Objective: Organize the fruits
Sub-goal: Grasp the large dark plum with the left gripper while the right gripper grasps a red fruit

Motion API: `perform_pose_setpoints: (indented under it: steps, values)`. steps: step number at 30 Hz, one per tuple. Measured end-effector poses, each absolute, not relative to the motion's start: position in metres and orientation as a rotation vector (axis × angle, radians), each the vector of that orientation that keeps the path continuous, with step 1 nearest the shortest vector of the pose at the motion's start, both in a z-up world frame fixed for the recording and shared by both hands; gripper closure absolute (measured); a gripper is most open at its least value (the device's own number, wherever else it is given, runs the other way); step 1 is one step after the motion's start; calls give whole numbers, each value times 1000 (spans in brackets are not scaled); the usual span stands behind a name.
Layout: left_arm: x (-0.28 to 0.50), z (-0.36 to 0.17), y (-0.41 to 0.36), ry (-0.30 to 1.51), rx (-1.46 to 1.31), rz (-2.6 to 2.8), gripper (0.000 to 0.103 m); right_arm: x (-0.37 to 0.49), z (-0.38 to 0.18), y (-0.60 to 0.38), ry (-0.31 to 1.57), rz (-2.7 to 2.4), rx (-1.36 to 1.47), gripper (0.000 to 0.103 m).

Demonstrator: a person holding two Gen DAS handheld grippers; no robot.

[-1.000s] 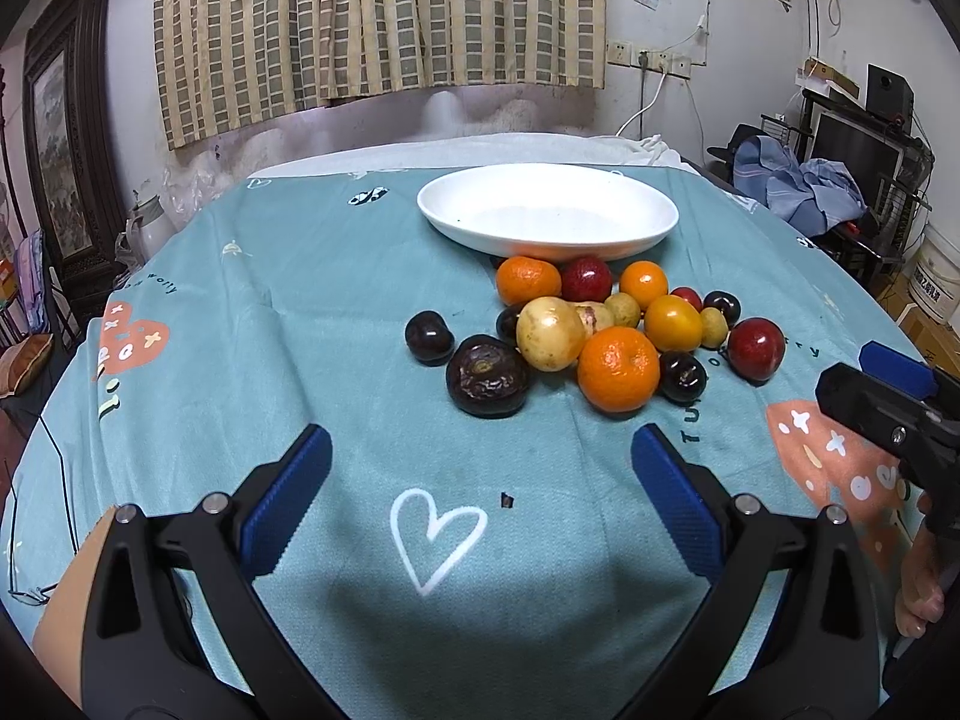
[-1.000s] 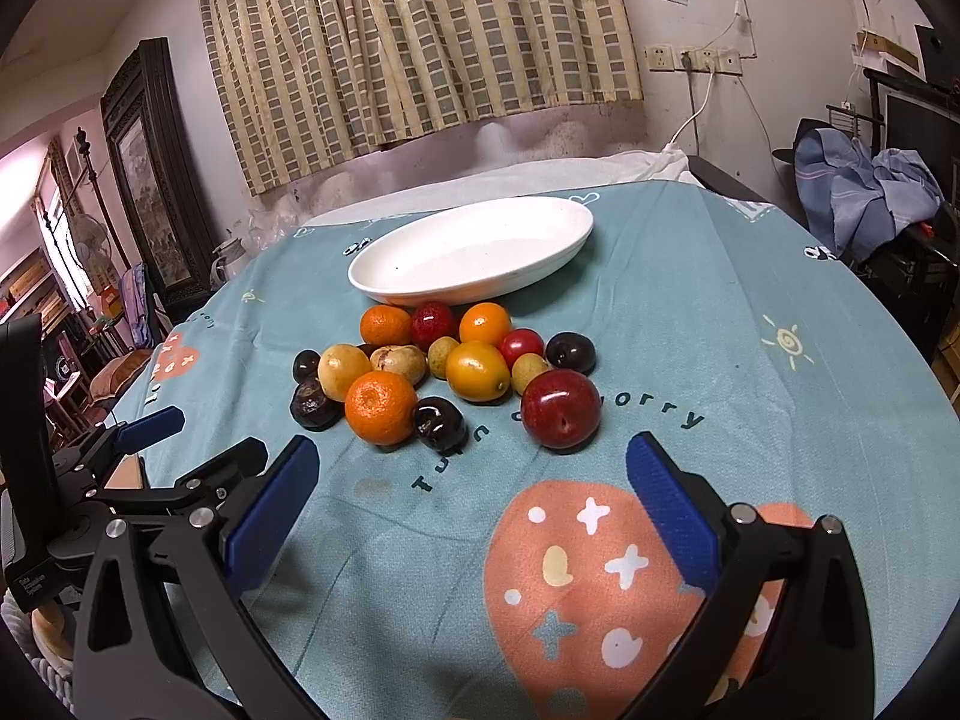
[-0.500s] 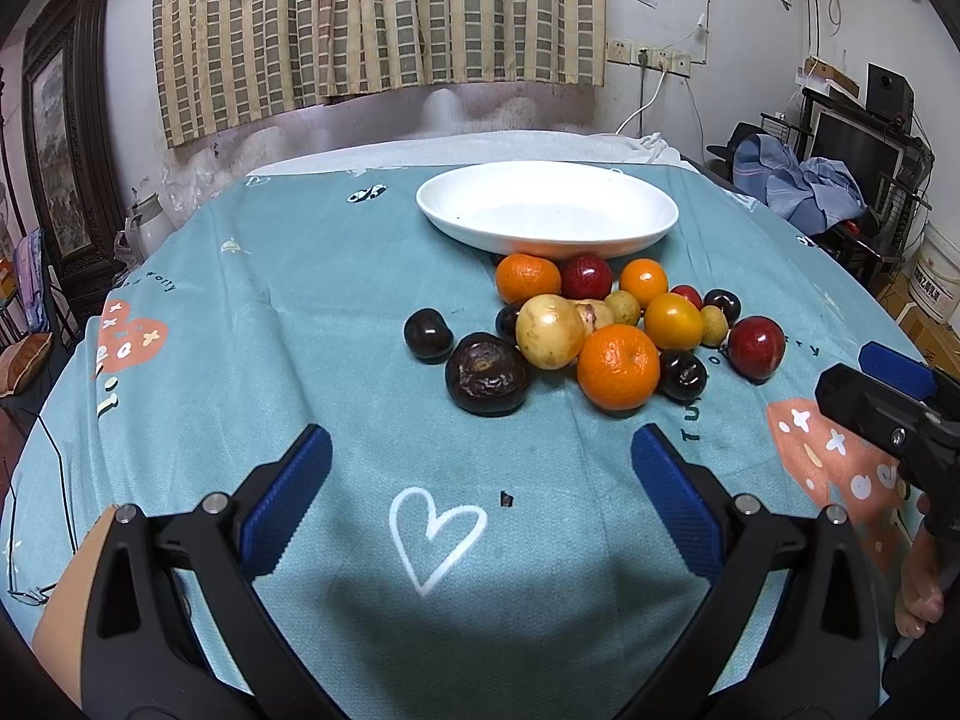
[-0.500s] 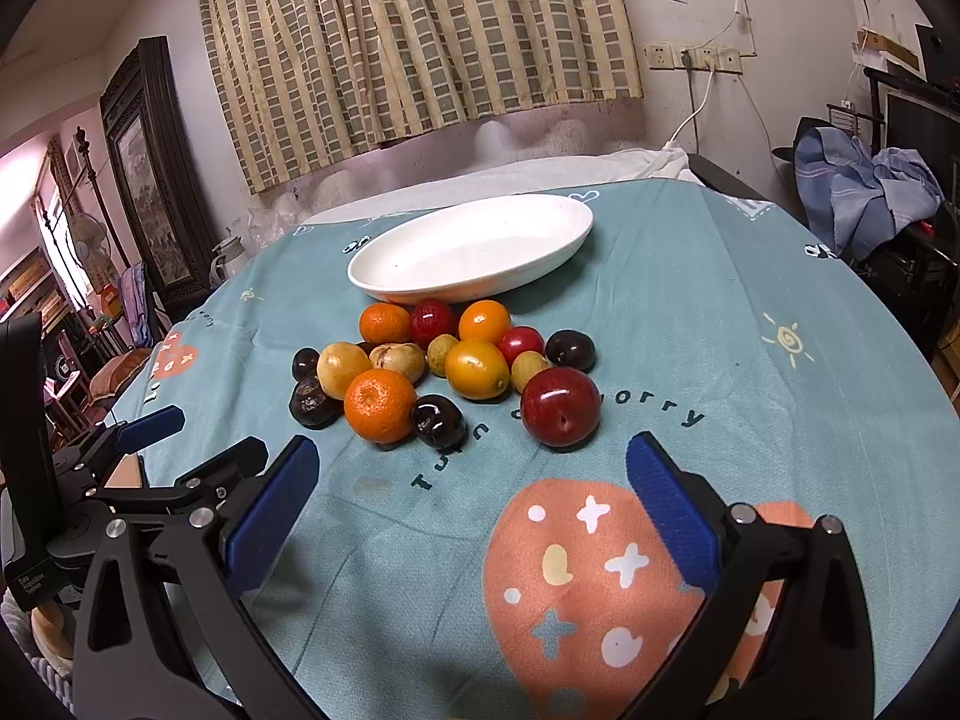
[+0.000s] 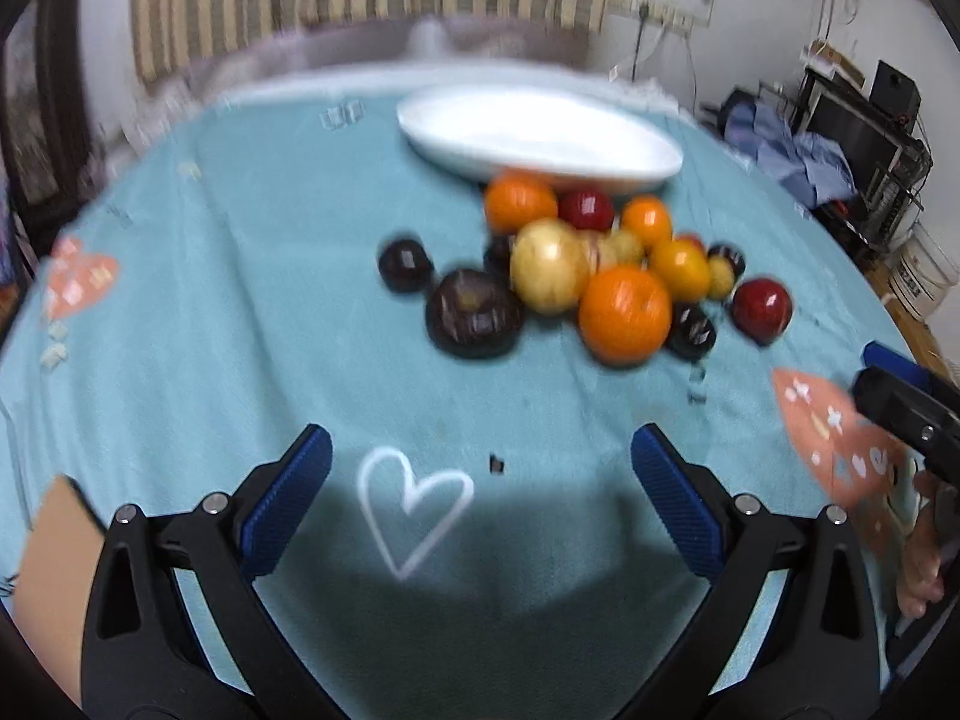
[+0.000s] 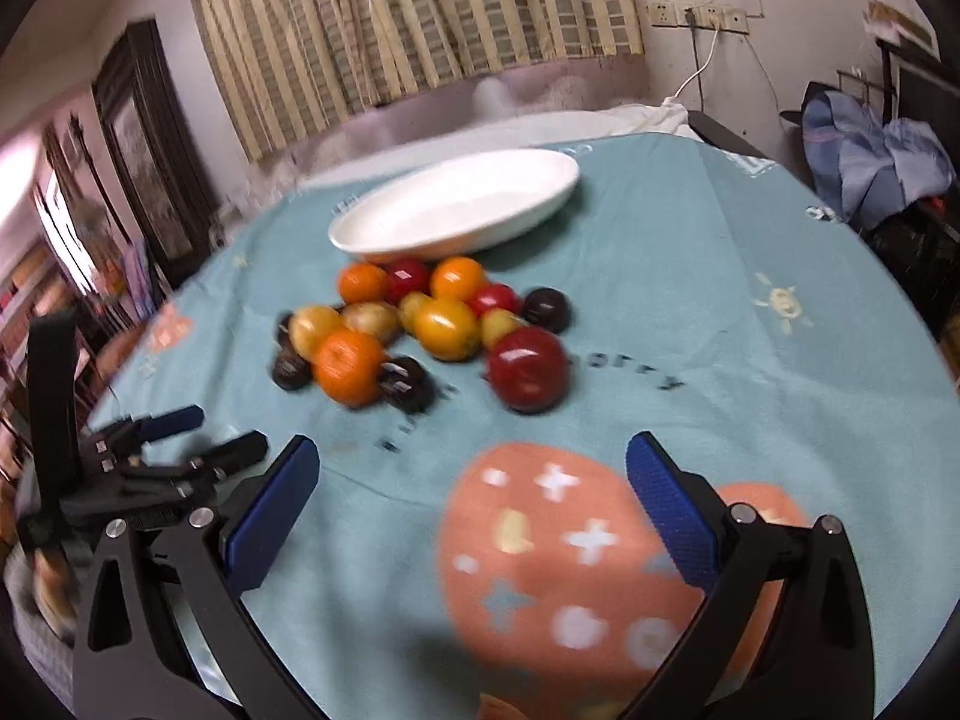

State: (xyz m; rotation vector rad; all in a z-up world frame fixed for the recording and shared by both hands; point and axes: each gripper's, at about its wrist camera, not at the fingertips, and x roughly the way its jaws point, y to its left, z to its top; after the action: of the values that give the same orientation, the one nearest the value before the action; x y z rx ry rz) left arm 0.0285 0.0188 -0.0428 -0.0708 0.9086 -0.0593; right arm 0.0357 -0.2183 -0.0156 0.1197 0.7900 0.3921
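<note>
A pile of fruit lies on the teal tablecloth [image 5: 210,330] in front of an empty white oval dish [image 5: 540,135] [image 6: 456,210]. The pile holds a big orange [image 5: 624,313] [image 6: 348,365], a yellow pear-like fruit [image 5: 547,267], a dark wrinkled fruit [image 5: 474,312], a lone dark plum [image 5: 405,264], a red apple [image 5: 761,307] [image 6: 527,367] and several smaller fruits. My left gripper [image 5: 480,480] is open and empty, short of the dark wrinkled fruit. My right gripper [image 6: 474,486] is open and empty, short of the red apple. Both views are blurred.
A striped curtain [image 6: 408,24] hangs behind the round table. Clothes and shelves [image 5: 840,138] stand at the right, dark framed furniture [image 6: 150,162] at the left. The other gripper shows at each view's edge: right gripper [image 5: 906,402], left gripper [image 6: 150,456].
Both grippers have moved forward toward the fruit pile, which now looks larger and nearer. Motion blur has appeared in both views. The jaws stay open and no fruit has moved.
</note>
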Motion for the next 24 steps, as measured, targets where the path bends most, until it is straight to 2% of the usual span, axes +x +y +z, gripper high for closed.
perform_pose_setpoints:
  steps: [7,14,21,24]
  values:
    - [50,-56,16,985,-22,-56,2,45,-33,-232,890,404,27,1]
    - [81,-48,30,946,36,-19,2,57,-26,-230,858,430,24,2]
    - [89,-55,38,959,18,-32,2,72,-28,-228,880,454,46,14]
    - [93,-52,37,957,16,-38,2,73,-28,-230,882,459,58,14]
